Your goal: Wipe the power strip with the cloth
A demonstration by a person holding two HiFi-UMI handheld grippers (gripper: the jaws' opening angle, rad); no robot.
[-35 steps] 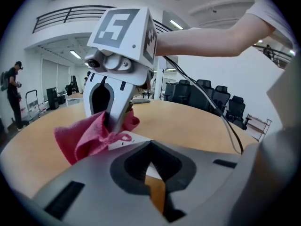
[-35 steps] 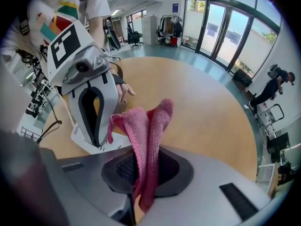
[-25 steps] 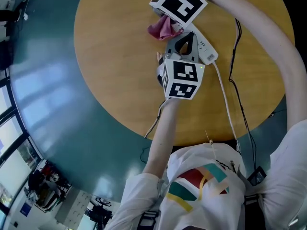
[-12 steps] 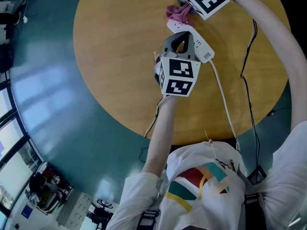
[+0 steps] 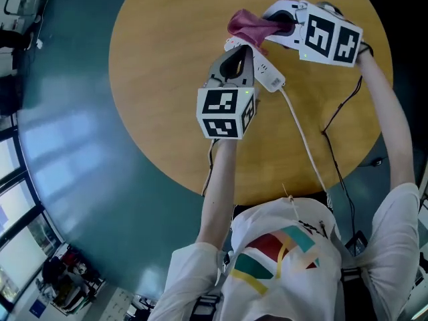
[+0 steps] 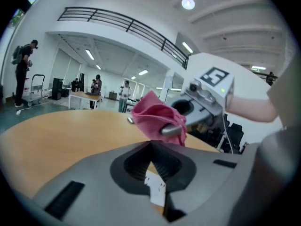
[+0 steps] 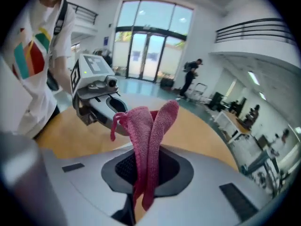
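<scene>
The white power strip (image 5: 270, 77) lies slanted on the round wooden table (image 5: 160, 79). My left gripper (image 5: 237, 51) is shut on its near edge; a white sliver (image 6: 155, 190) shows between the closed jaws. Just past the strip's far end my right gripper (image 5: 266, 27) comes in from the right, shut on the pink cloth (image 5: 245, 25). The left gripper view has the cloth (image 6: 156, 118) hanging just ahead, with the right gripper (image 6: 175, 130) behind it. The right gripper view shows the cloth (image 7: 149, 126) standing folded out of the jaws of that gripper (image 7: 146, 147).
The strip's white cable (image 5: 304, 139) runs over the table's near edge toward the person. A black cable (image 5: 334, 122) hangs down at the right. Teal floor (image 5: 67, 146) surrounds the table. People and desks stand far off in the hall (image 6: 96, 86).
My right gripper has swung to the right and rolled, carrying the cloth from beside the strip to above its far end. The left gripper rose a little with the strip.
</scene>
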